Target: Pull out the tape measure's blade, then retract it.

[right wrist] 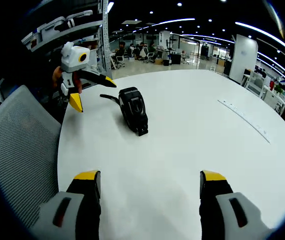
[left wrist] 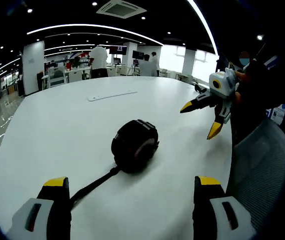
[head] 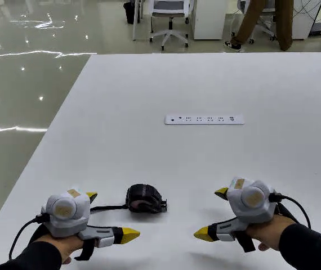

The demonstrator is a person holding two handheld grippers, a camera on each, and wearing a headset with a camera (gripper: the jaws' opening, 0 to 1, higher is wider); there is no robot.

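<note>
While both grippers hover low over the near edge of the white table [head: 205,84], the black tape measure [head: 145,198] sits on the tabletop between them, a bit closer to my left gripper [head: 111,214]. Its black strap [head: 108,208] trails off toward that side, and in the left gripper view the strap runs down between my own jaws. The left gripper's jaws are spread wide with nothing in them. Same for the right gripper [head: 211,213]: jaws wide apart, nothing held, well apart from the tape. Nothing sits between either gripper and the tape measure, so it's a straight shot from both sides. Further up the table there's a white power strip [head: 204,119], well away from everything. A grey mesh chair back [right wrist: 17,150] sits at the table edge by me. Past the far end I can see an office chair [head: 170,17] and somebody's legs [head: 262,22] on the shiny floor.
</note>
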